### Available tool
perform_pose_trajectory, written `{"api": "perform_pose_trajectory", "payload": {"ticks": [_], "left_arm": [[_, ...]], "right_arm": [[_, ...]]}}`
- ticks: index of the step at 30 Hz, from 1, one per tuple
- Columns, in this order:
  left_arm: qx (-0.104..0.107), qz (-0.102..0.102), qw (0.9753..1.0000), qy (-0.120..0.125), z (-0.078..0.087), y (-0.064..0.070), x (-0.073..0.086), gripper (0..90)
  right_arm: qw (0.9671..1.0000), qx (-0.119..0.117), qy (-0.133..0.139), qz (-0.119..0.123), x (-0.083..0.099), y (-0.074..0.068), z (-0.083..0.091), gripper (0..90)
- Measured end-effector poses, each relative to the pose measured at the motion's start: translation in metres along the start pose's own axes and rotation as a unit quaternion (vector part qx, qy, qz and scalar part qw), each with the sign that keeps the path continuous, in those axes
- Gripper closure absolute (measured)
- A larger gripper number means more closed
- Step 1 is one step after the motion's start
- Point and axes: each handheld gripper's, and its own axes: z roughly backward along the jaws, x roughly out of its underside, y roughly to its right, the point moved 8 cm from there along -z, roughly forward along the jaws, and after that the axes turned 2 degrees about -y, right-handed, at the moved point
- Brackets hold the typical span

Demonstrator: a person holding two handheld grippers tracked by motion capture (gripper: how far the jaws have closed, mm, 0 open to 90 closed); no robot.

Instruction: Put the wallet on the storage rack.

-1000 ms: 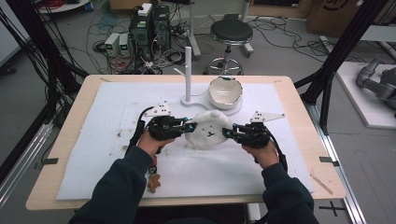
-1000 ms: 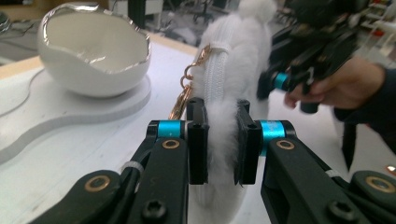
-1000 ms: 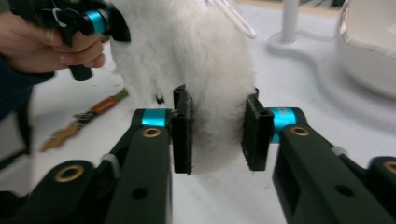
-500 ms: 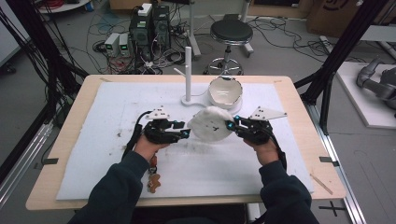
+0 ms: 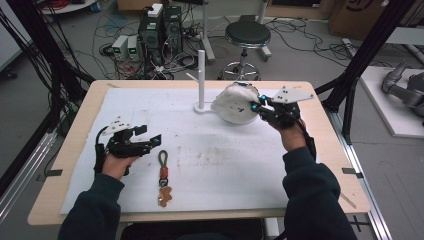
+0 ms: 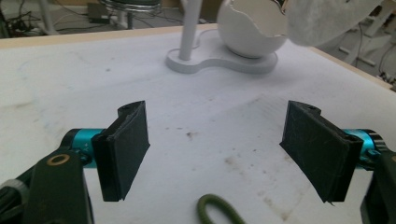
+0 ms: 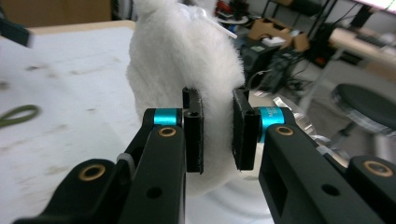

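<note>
Far edge, middle: white post stand with a flat base (image 5: pixel 201 80) on the white table mat (image 5: pixel 210 150).
Right of the post: white egg-shaped bowl (image 6: pixel 252 32) on that base.
Above the bowl: fluffy white plush (image 5: pixel 232 102), pinched in the right gripper (image 5: pixel 256 106).
Near edge, left of middle: green-looped keychain strap (image 5: pixel 163 176).
Left edge: left gripper (image 5: pixel 155 142), beside the strap.

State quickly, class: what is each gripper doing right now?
Left gripper: open, holding nothing, above the table.
Right gripper: shut on the white plush toy, over the egg-shaped bowl.
</note>
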Motion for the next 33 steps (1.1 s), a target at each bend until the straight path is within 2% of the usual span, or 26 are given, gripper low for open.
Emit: {"api": "perform_pose_trajectory", "payload": {"ticks": [4, 6, 7, 9, 11, 15, 17, 19, 23, 24, 28, 31, 33], "left_arm": [[-0.008, 0.008, 0.9999, 0.006, 0.006, -0.01, 0.003, 22.7], [-0.011, 0.011, 0.9999, 0.007, 0.006, -0.012, 0.004, 22.7], [-0.011, 0.012, 0.9998, 0.006, 0.007, -0.013, 0.005, 22.7], [-0.013, 0.017, 0.9997, 0.008, 0.008, -0.015, 0.005, 22.7], [-0.013, 0.017, 0.9997, 0.009, 0.008, -0.016, 0.005, 22.7], [-0.01, 0.026, 0.9996, 0.011, 0.007, -0.016, 0.006, 22.7], [-0.009, 0.026, 0.9996, 0.01, 0.007, -0.016, 0.006, 22.8], [-0.008, 0.028, 0.9995, 0.01, 0.007, -0.016, 0.006, 22.8], [-0.009, 0.033, 0.9993, 0.012, 0.008, -0.018, 0.006, 22.9], [-0.009, 0.034, 0.9993, 0.011, 0.008, -0.018, 0.006, 22.9], [-0.006, 0.032, 0.9994, 0.01, 0.007, -0.018, 0.007, 23.1], [-0.006, 0.035, 0.9993, 0.011, 0.006, -0.017, 0.007, 23.1], [-0.005, 0.033, 0.9994, 0.009, 0.007, -0.017, 0.007, 23.1]], "right_arm": [[0.9988, 0.03, -0.017, 0.034, -0.017, 0.018, -0.008, 78.4], [0.997, 0.048, -0.026, 0.054, -0.022, 0.027, -0.011, 78.4], [0.9945, 0.067, -0.037, 0.072, -0.025, 0.035, -0.015, 78.3], [0.994, 0.072, -0.038, 0.074, -0.026, 0.038, -0.016, 78.3], [0.9921, 0.082, -0.041, 0.085, -0.027, 0.045, -0.019, 78.3], [0.9845, 0.105, -0.073, 0.119, -0.022, 0.054, -0.029, 78.3], [0.9813, 0.11, -0.08, 0.136, -0.02, 0.056, -0.034, 78.2], [0.9766, 0.12, -0.086, 0.156, -0.018, 0.058, -0.041, 78.2], [0.9727, 0.137, -0.103, 0.156, -0.012, 0.064, -0.048, 78.2], [0.9729, 0.142, -0.102, 0.151, -0.012, 0.066, -0.048, 78.2], [0.9755, 0.136, -0.1, 0.142, -0.009, 0.068, -0.051, 78.0], [0.9746, 0.128, -0.107, 0.149, -0.006, 0.066, -0.059, 78.0], [0.9727, 0.123, -0.112, 0.162, -0.003, 0.064, -0.065, 78.0]]}}
